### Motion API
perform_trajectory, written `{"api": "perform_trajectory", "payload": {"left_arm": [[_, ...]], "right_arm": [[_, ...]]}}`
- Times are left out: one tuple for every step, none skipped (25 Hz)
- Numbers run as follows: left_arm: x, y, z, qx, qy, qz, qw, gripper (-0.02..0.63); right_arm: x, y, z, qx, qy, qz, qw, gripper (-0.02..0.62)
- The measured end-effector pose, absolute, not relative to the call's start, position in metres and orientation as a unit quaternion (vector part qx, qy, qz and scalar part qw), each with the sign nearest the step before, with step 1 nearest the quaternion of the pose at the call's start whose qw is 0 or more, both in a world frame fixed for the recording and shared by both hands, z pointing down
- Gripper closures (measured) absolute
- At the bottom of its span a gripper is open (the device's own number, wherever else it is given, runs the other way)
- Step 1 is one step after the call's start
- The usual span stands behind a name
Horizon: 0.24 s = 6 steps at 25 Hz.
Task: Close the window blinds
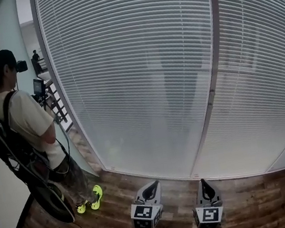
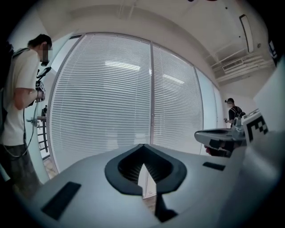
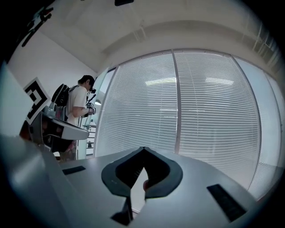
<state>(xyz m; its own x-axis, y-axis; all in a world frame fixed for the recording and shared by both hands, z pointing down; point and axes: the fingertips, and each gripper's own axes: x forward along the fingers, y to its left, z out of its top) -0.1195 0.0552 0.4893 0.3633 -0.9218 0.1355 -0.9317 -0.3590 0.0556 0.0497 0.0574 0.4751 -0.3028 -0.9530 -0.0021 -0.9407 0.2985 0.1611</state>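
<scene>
Left gripper and right gripper are pointing, jaws together and empty, at the blinds standing well ahead, slats level, neither gripper clearly nearer.

**A glass-walled office interior**

Ahead of the left hand-held gripper and the right hand-held gripper, a floor-to-ceiling glazed wall stands in tall panels. Slim metal mullions divide the panels, and pale horizontal window blinds hang over them. Below both is a dark wood-plank floor. Overhead is a plain white ceiling with a long strip light and slatted vents. To the left of the left hand-held gripper, a person with a backpack rig stands near a railing.
</scene>
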Motion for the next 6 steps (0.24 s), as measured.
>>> {"api": "perform_trajectory", "payload": {"left_arm": [[-0.119, 0.054, 0.489, 0.822, -0.566, 0.041, 0.059, 0.606], [-0.119, 0.054, 0.489, 0.819, -0.569, 0.042, 0.056, 0.606], [-0.120, 0.054, 0.489, 0.817, -0.572, 0.042, 0.053, 0.606], [-0.121, 0.056, 0.489, 0.816, -0.575, 0.042, 0.050, 0.606], [-0.123, 0.058, 0.489, 0.814, -0.578, 0.041, 0.048, 0.606], [-0.125, 0.061, 0.489, 0.812, -0.580, 0.041, 0.045, 0.606]], "right_arm": [[0.050, 0.055, 0.477, 0.587, -0.806, -0.065, 0.047, 0.594], [0.051, 0.054, 0.479, 0.586, -0.807, -0.064, 0.046, 0.594], [0.052, 0.054, 0.482, 0.585, -0.807, -0.061, 0.045, 0.594], [0.052, 0.055, 0.484, 0.585, -0.808, -0.060, 0.044, 0.594], [0.051, 0.056, 0.486, 0.584, -0.808, -0.058, 0.044, 0.594], [0.050, 0.058, 0.488, 0.584, -0.809, -0.058, 0.045, 0.594]]}}
